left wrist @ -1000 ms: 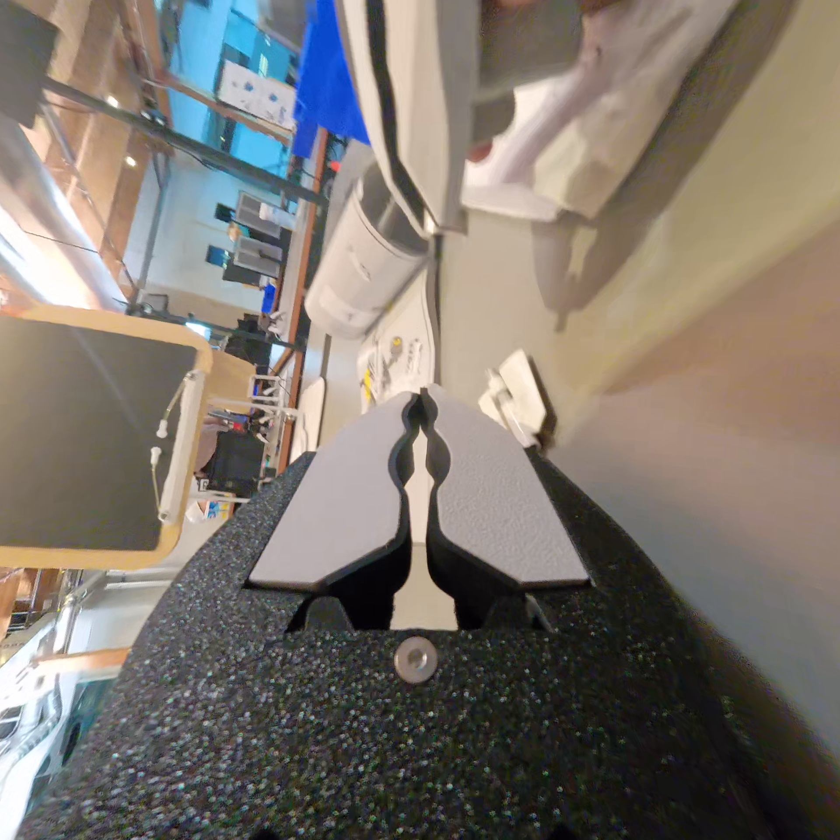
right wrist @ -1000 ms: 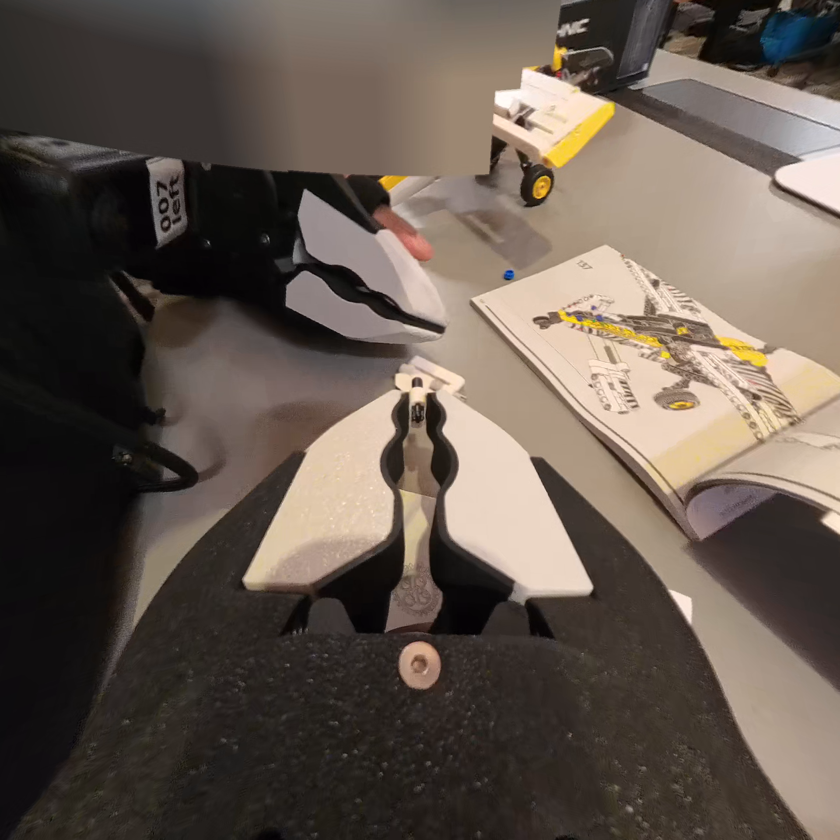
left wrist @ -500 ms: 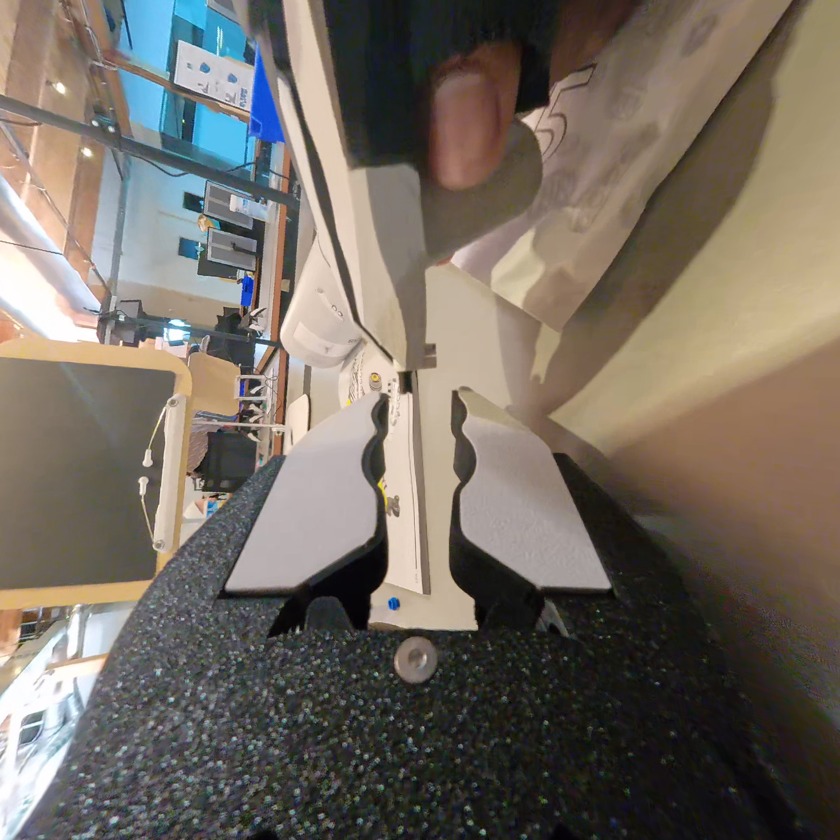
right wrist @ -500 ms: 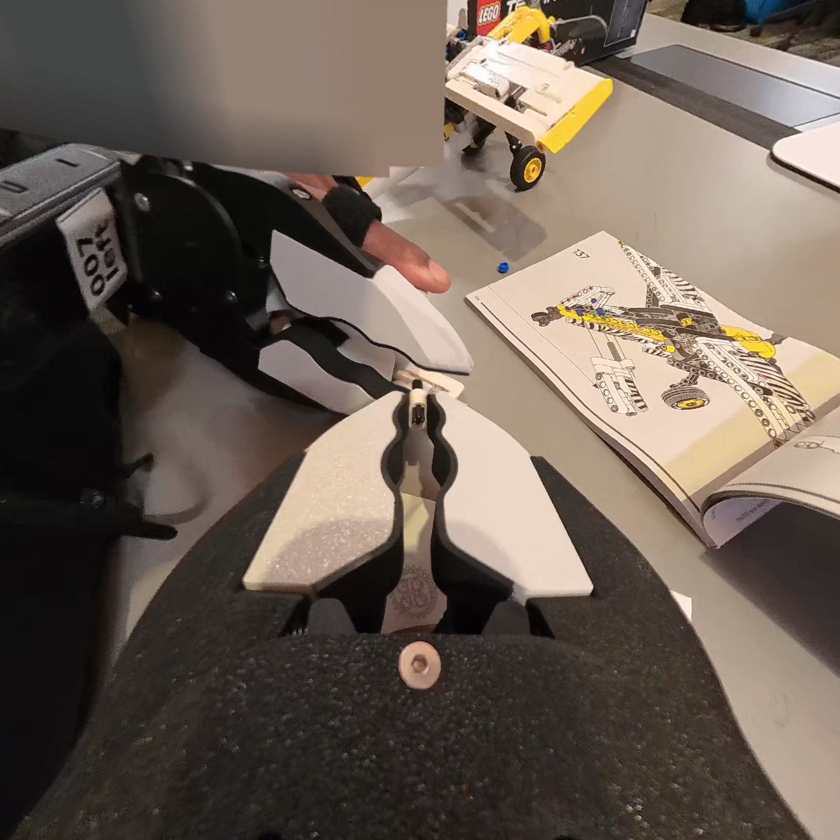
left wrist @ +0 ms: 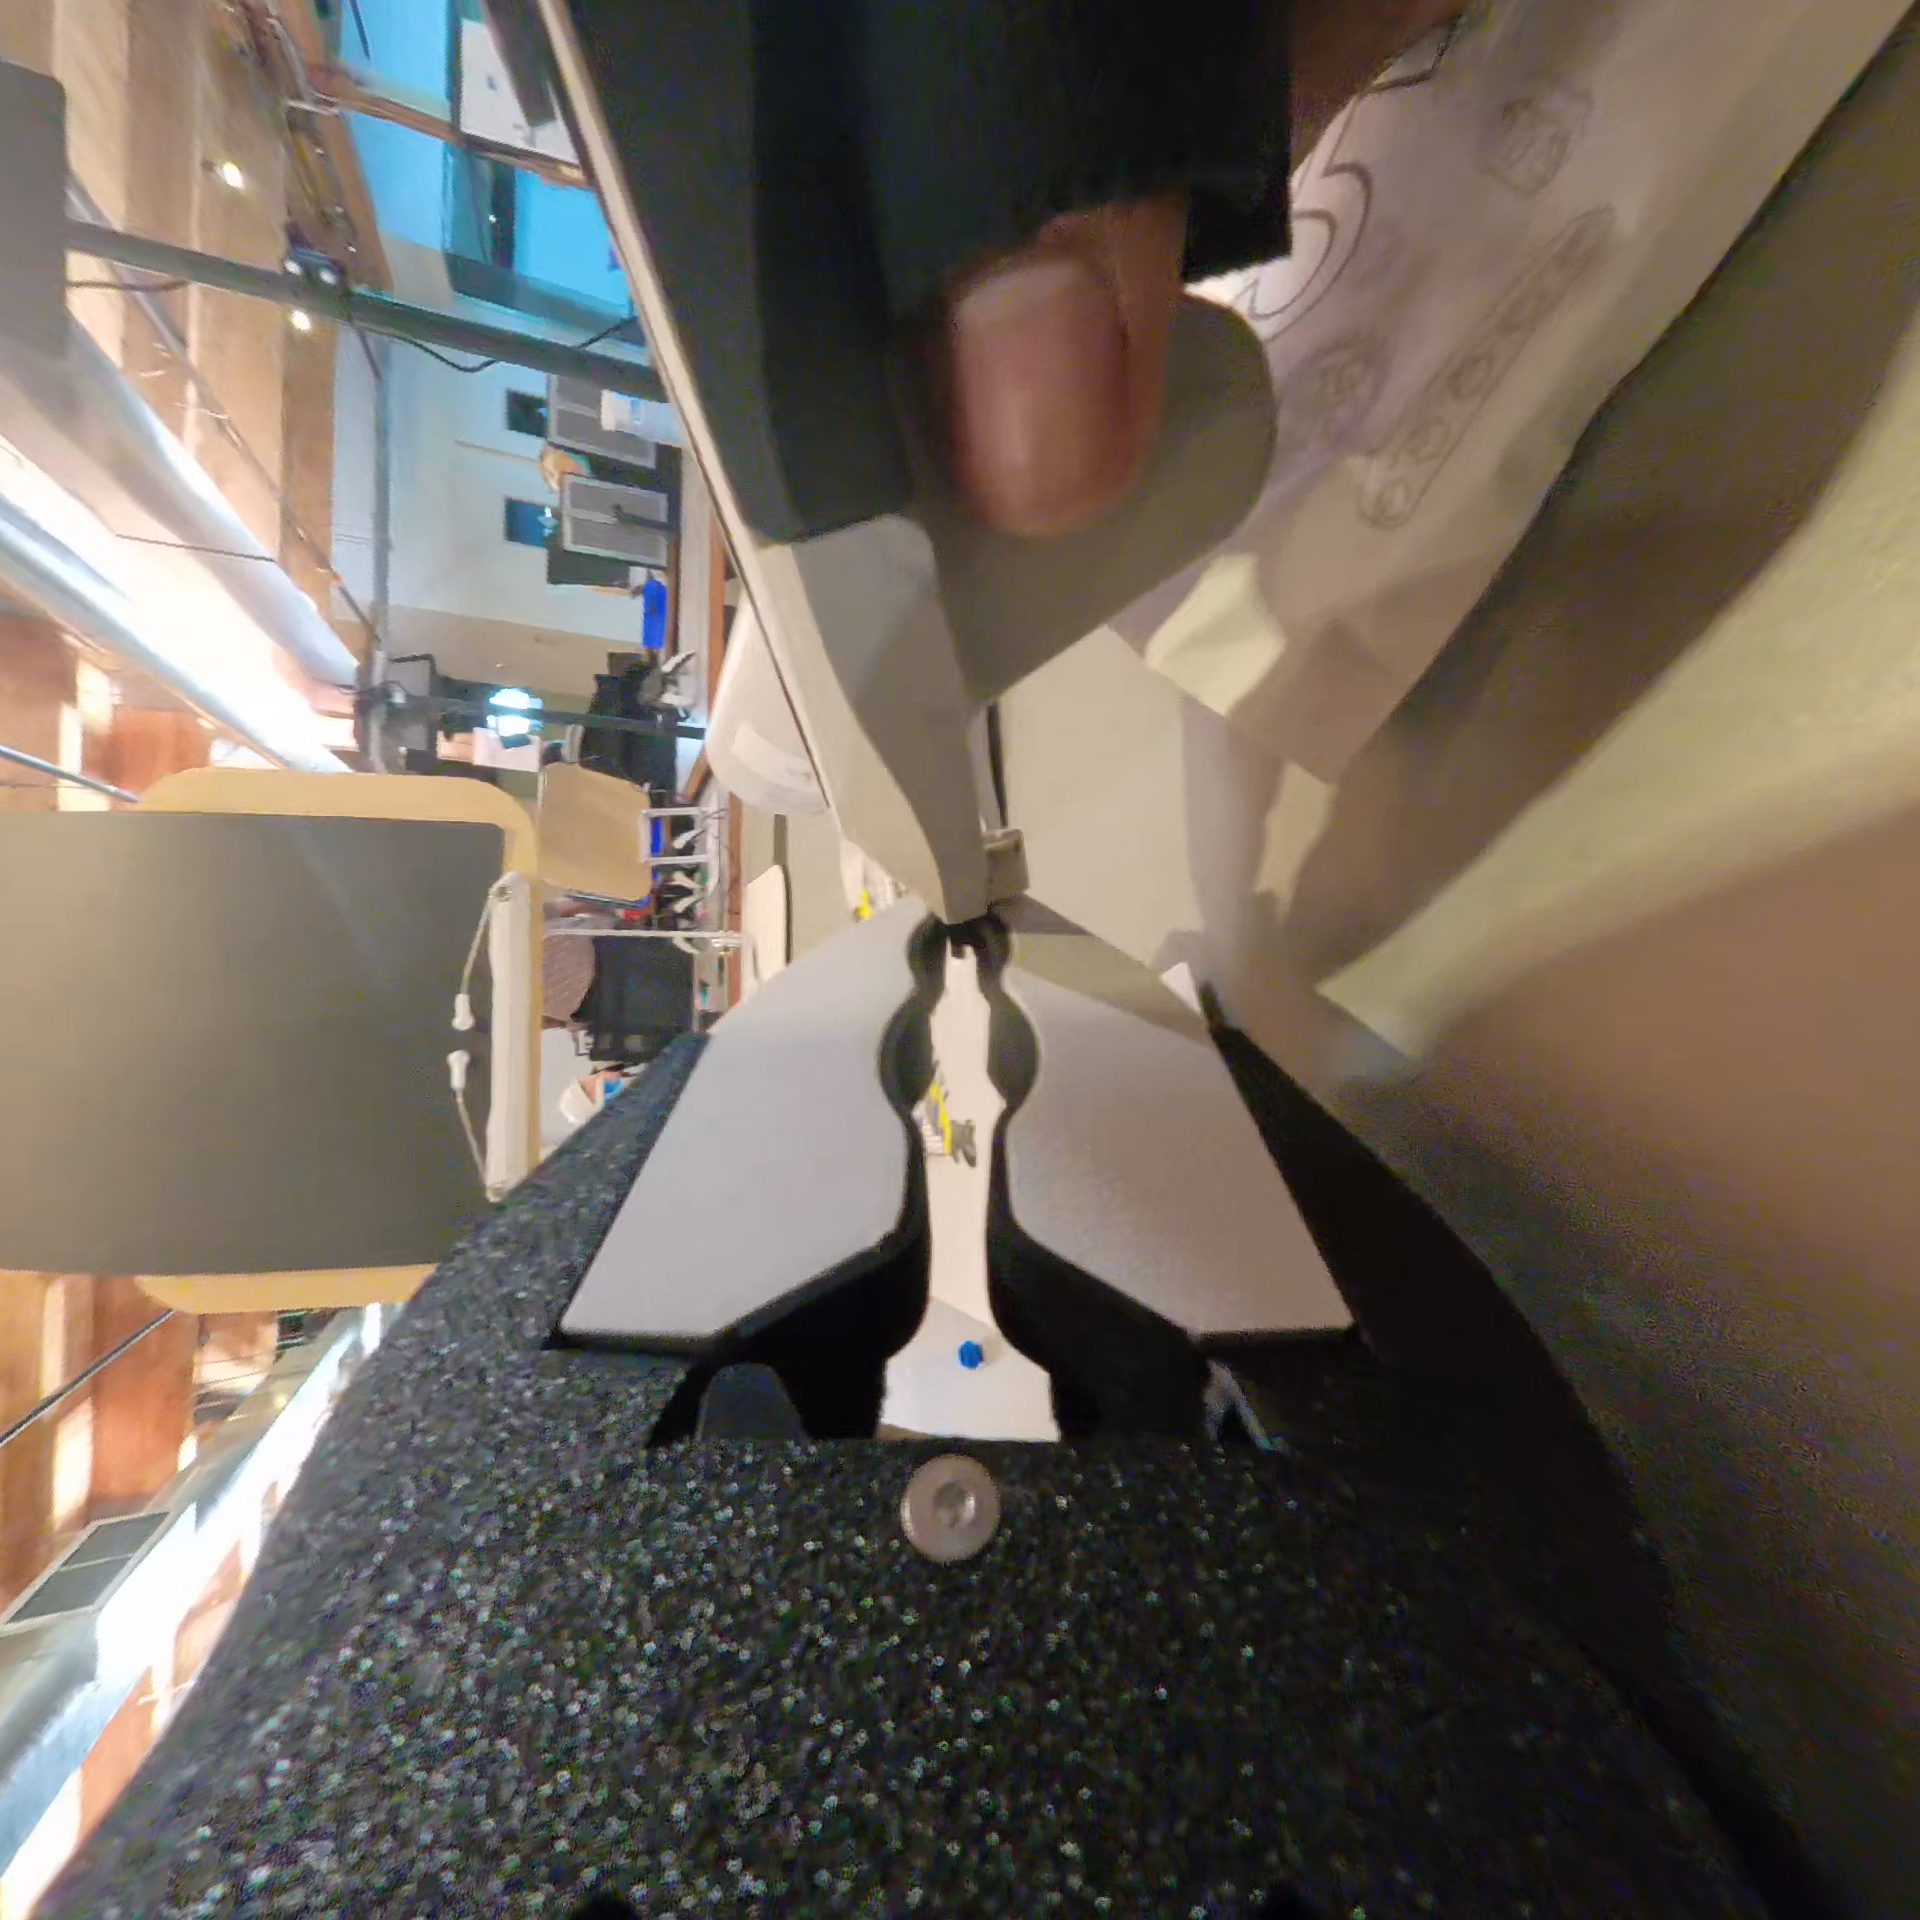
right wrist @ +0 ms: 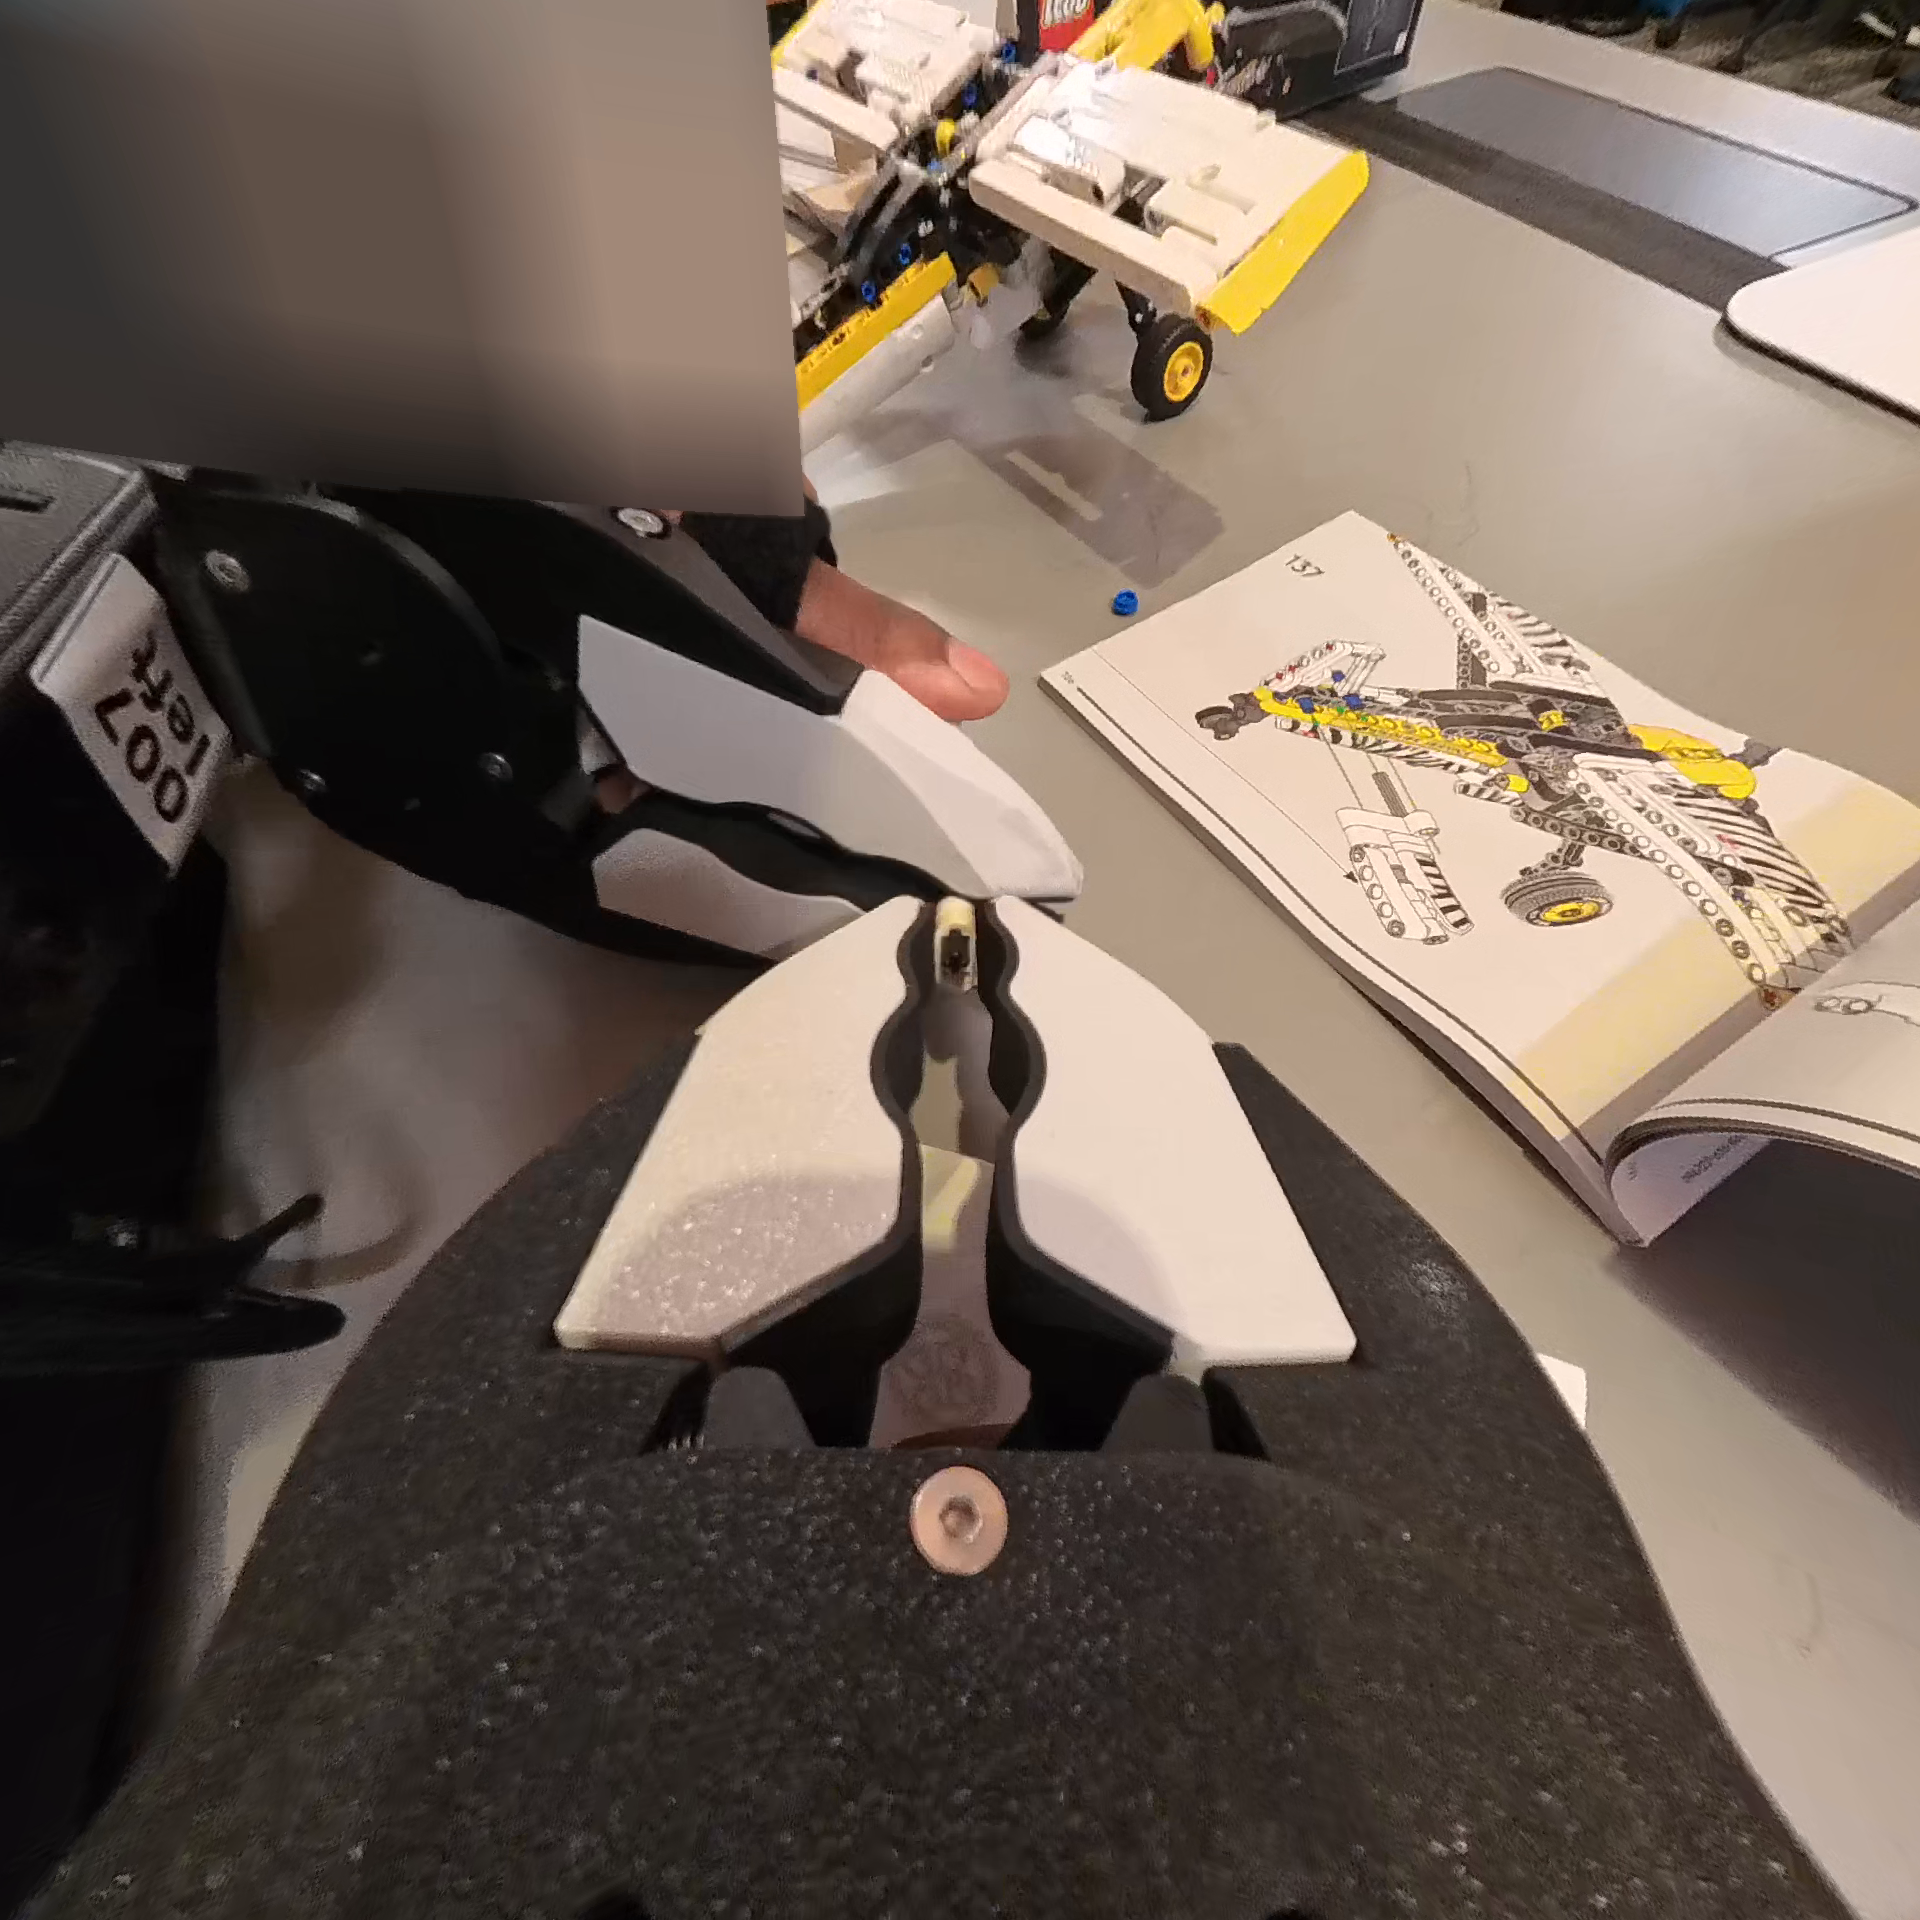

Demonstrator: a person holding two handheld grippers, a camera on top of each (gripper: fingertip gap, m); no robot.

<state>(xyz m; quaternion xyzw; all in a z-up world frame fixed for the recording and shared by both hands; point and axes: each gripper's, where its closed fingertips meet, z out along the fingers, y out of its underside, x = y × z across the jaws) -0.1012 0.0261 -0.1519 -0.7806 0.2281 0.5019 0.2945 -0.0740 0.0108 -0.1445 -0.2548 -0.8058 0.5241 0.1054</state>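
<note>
Half a second ago the left gripper (left wrist: 971,928) stood with its white fingers wide apart; now they have drawn together at the centre of its view, pinched on a tiny black pin (left wrist: 968,932) that sticks out of the piece carried by the other tool. At the centre of the right wrist view, the right gripper (right wrist: 956,930) is clenched, as before, on a small cream-white plastic building piece with a dark hole (right wrist: 955,948), both pads pressing its sides. The left tool's tips meet that piece from the left of the frame, one white finger (right wrist: 935,805) lying just above it. A person's bare fingertip (right wrist: 925,670) rests along that finger. Beneath them lies the grey tabletop (right wrist: 1299,468). To the right of the frame an open instruction booklet with a yellow and black drawing (right wrist: 1507,831) lies flat. A tiny blue stud (right wrist: 1123,602) sits on the table just beyond its corner. At the top stands a white and yellow brick-built wheeled model (right wrist: 1091,197).
</note>
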